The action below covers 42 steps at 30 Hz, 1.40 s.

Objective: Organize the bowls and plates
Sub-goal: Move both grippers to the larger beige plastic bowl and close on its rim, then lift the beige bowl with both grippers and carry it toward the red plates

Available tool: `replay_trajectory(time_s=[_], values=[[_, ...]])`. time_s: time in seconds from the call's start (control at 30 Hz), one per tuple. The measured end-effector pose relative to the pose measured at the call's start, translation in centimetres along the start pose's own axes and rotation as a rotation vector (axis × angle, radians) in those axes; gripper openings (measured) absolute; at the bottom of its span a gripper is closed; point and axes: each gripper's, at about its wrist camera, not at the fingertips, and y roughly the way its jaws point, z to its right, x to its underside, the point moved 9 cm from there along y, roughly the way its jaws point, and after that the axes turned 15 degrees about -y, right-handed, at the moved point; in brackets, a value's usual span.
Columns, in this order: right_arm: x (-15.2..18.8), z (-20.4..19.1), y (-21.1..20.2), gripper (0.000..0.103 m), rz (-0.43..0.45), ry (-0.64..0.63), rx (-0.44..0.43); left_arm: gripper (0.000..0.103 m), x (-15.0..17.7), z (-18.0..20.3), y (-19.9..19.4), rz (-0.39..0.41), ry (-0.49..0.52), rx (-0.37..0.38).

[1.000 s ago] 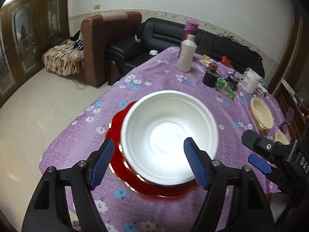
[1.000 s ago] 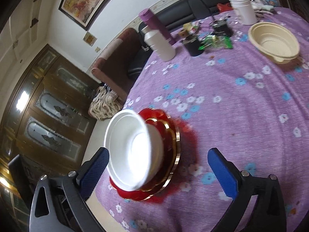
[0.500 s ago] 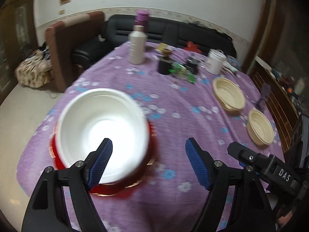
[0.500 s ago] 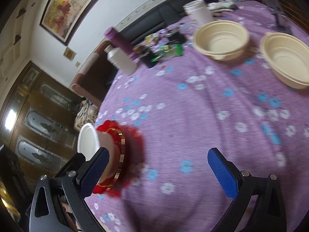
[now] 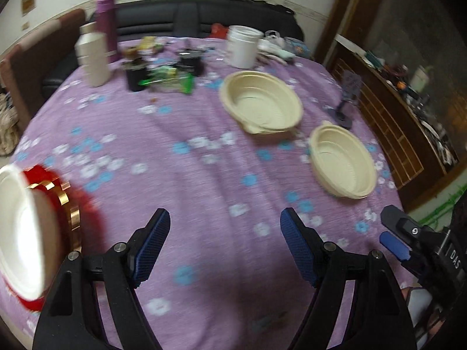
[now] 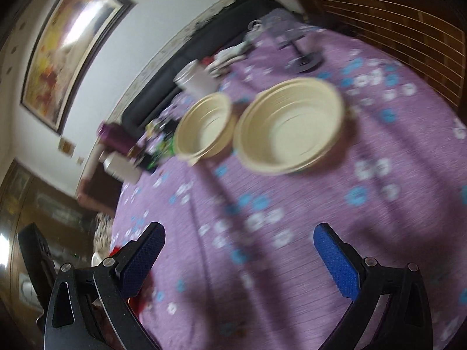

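Observation:
Two cream bowls stand apart on the purple flowered tablecloth: a far bowl [image 5: 260,105] [image 6: 205,124] and a nearer bowl [image 5: 342,165] [image 6: 289,124]. A white bowl [image 5: 20,230] rests on a red, gold-rimmed plate [image 5: 68,204] at the left edge of the left wrist view. My left gripper [image 5: 224,240] hangs open over bare cloth with nothing between its fingers. My right gripper [image 6: 239,253] is also open and empty, short of the nearer cream bowl; it shows in the left wrist view at the right [image 5: 394,237].
At the table's far side stand a white bottle [image 5: 92,58], a purple flask [image 5: 106,26], a white tub [image 5: 242,46], dark jars and green packets [image 5: 166,78]. A small purple stand [image 5: 347,99] sits near the right edge. A wooden cabinet [image 5: 394,134] flanks the table.
Both grippers have swung right across the table, away from the white bowl on the red plate, which slid to the left edge. The two cream bowls have come into fuller view.

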Motion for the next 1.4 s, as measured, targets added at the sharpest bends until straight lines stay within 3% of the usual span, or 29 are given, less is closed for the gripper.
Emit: replay_trajectory(time_s=[0.2, 0.5, 1.1, 1.13, 1.23, 1.33, 1.37, 1.4], values=[[-2.3, 4.4, -0.1, 0.103, 0.012, 0.063, 0.051, 0.078, -0.4, 5.4, 3.3, -0.044, 0.037, 0.035], [-5.4, 8.2, 2.0, 0.099, 0.000, 0.139, 0.048, 0.078, -1.0, 10.2, 7.7, -0.086, 0.057, 0.044], [-6.7, 10.5, 6.2, 0.064, -0.042, 0.166, 0.072, 0.077, -0.2, 12.8, 12.6, -0.122, 0.081, 0.026], [-6.6, 10.5, 6.4, 0.058, -0.049, 0.162, 0.080, 0.075, -0.1, 12.8, 12.7, -0.126, 0.078, 0.025], [-6.4, 10.6, 7.0, 0.045, -0.070, 0.156, 0.093, 0.052, 0.1, 12.8, 13.2, -0.130, 0.086, 0.009], [-6.0, 10.7, 7.4, 0.023, -0.092, 0.140, 0.121, 0.030, 0.3, 12.9, 13.5, -0.130, 0.106, -0.011], [-5.9, 10.8, 7.4, 0.015, -0.095, 0.137, 0.127, 0.028, 0.4, 12.8, 13.5, -0.131, 0.109, -0.011], [-5.8, 10.8, 7.4, 0.013, -0.096, 0.136, 0.128, 0.022, 0.4, 12.9, 13.5, -0.128, 0.114, -0.013]])
